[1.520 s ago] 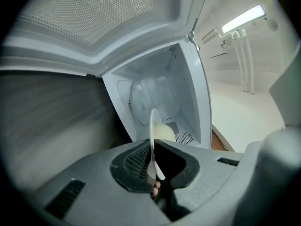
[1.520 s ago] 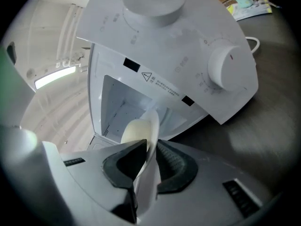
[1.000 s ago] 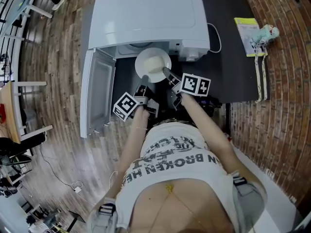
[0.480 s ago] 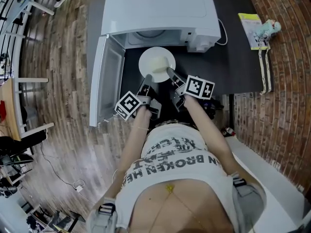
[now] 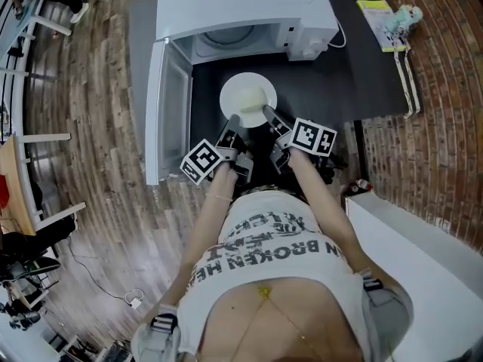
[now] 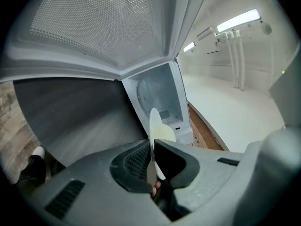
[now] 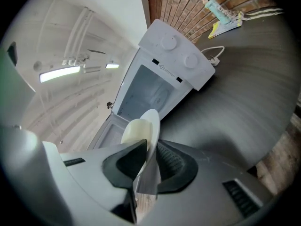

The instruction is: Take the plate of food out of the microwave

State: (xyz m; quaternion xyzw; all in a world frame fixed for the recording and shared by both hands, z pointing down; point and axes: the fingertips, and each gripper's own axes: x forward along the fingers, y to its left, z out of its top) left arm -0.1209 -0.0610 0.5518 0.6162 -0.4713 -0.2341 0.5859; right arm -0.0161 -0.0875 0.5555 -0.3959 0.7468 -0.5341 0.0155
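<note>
A white plate [image 5: 248, 99] with pale yellow food on it hangs over the black table [image 5: 362, 66], just in front of the open white microwave [image 5: 241, 6]. My left gripper [image 5: 232, 121] is shut on the plate's near-left rim, and my right gripper [image 5: 269, 115] is shut on its near-right rim. In the left gripper view the plate [image 6: 158, 131] stands edge-on between the jaws, with the microwave cavity [image 6: 157, 95] beyond it. The right gripper view shows the plate [image 7: 141, 131] clamped likewise, the microwave [image 7: 164, 74] behind it.
The microwave door [image 5: 167, 111] swings open to the left, beside my left gripper. A white cable [image 5: 338, 36] runs from the microwave's right side. A yellow booklet and a small toy [image 5: 389, 17] lie at the table's far right, near a brick wall [image 5: 438, 127].
The plate has come out of the microwave mouth toward me, held by both grippers, and now hangs farther from the cavity over the table.
</note>
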